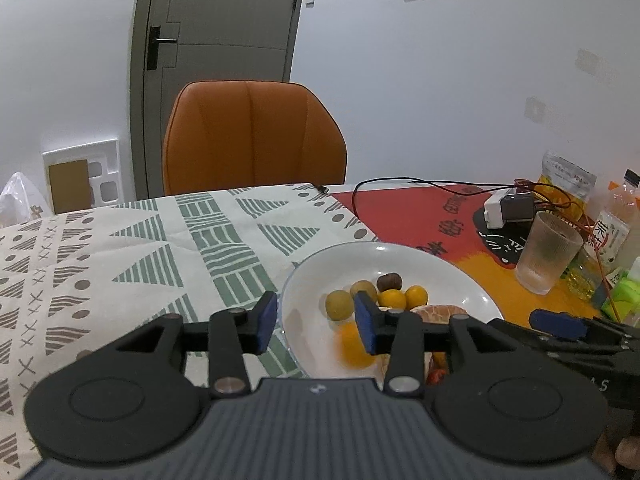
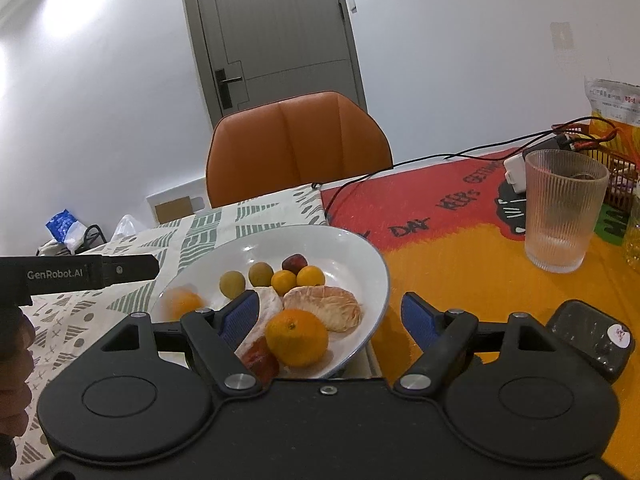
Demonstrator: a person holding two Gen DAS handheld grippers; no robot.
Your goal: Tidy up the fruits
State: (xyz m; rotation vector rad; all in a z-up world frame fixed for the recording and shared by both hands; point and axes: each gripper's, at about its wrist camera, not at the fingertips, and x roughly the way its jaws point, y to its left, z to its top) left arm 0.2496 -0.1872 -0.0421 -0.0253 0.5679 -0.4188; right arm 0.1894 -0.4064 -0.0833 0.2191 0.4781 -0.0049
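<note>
A white plate (image 1: 304, 272) (image 2: 372, 264) holds two green fruits (image 2: 232, 283), two small oranges (image 2: 311, 276), a dark round fruit (image 2: 294, 263), a peeled mandarin (image 2: 324, 306) and a whole mandarin (image 2: 297, 336). One more small orange (image 1: 354, 344) (image 2: 182, 304) looks blurred at the plate's left side. My left gripper (image 1: 316, 322) hangs over that side, open, nothing between its blue pads (image 1: 266, 322). My right gripper (image 2: 329, 318) stands open over the plate's near right rim, the whole mandarin just below its gap, untouched.
A ribbed glass (image 2: 560, 212) stands on the red and orange mat (image 2: 460, 264) right of the plate. Cables (image 1: 400, 182), a charger (image 1: 508, 208), snack bags and bottles crowd the far right. An orange chair (image 1: 252, 136) faces the patterned tablecloth (image 1: 120, 260). A black object (image 2: 592, 336) lies near right.
</note>
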